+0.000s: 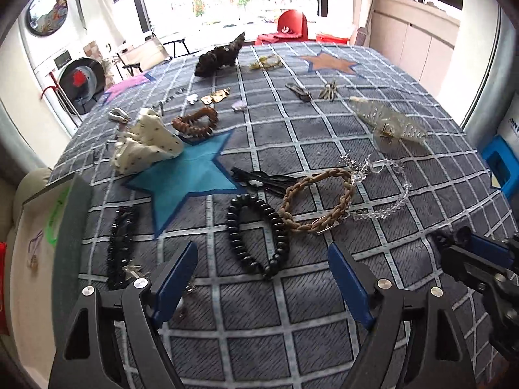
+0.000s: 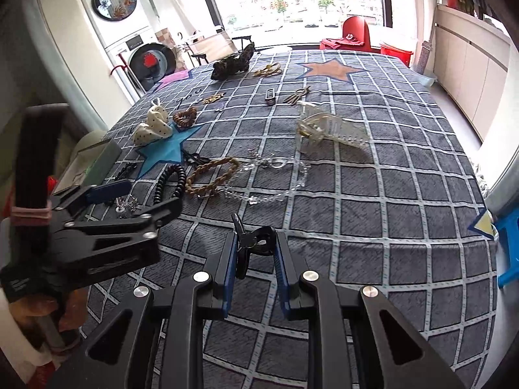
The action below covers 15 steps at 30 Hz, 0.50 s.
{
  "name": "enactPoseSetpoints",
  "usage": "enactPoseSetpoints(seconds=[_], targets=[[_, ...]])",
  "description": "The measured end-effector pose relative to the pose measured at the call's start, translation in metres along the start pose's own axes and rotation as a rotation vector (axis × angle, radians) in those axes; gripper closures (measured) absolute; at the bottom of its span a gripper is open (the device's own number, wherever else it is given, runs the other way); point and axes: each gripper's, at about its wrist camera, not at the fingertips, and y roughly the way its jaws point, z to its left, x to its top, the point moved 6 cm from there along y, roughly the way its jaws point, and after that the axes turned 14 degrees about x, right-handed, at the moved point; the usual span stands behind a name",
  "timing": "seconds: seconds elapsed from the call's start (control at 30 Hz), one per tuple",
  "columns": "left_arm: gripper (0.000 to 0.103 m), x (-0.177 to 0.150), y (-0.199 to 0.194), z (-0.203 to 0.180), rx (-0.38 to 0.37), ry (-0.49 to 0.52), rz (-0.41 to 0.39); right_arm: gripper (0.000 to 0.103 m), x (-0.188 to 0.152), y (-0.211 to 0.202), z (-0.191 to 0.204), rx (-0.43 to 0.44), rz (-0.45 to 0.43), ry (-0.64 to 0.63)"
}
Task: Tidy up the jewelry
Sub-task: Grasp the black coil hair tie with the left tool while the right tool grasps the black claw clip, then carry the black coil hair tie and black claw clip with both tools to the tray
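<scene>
Black tongs (image 2: 253, 259), blue pads (image 2: 228, 275), silver round screws, pink bands round left handle.

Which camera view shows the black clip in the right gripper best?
The right wrist view. There the black clip sits in the middle of the picture, pinched between the right gripper fingers, sharp and close. The left wrist view shows only that gripper's side at its right edge, and I cannot tell the clip there.
</scene>
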Motion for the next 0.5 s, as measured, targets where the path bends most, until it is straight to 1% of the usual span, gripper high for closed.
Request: enactPoseSetpoints(seconds=[0.1, 0.17, 0.2, 0.23, 0.27, 0.3, 0.37, 0.43, 0.5], targets=[[0.018, -0.002, 0.012, -0.001, -0.014, -0.013, 0.041, 0.079, 0.0, -0.003, -0.003, 0.0, -0.005, 0.007], [0.02, -0.002, 0.013, 0.0, -0.04, -0.038, 0.045, 0.079, 0.0, -0.004, -0.004, 0.001, -0.008, 0.009], [0.029, -0.002, 0.012, 0.001, -0.052, -0.043, 0.045, 0.079, 0.0, -0.004, -0.004, 0.001, -0.009, 0.011], [0.045, -0.002, 0.01, 0.001, -0.055, -0.04, 0.029, 0.079, 0.0, -0.004, -0.004, 0.002, -0.009, 0.012], [0.052, -0.001, 0.008, 0.0, -0.061, -0.029, 0.023, 0.079, 0.0, -0.004, -0.004, 0.001, -0.008, 0.011], [0.07, -0.001, 0.006, -0.002, -0.07, -0.019, 0.019, 0.079, 0.0, -0.003, -0.004, 0.001, -0.008, 0.011], [0.078, -0.001, 0.005, -0.003, -0.075, -0.011, 0.018, 0.079, 0.0, -0.003, -0.004, 0.003, -0.007, 0.013], [0.08, -0.003, 0.002, -0.004, -0.09, -0.011, 0.012, 0.079, -0.001, -0.003, -0.002, 0.005, -0.008, 0.013], [0.08, -0.005, -0.003, -0.005, -0.106, -0.014, 0.001, 0.079, -0.001, -0.004, -0.001, 0.005, -0.008, 0.01]])
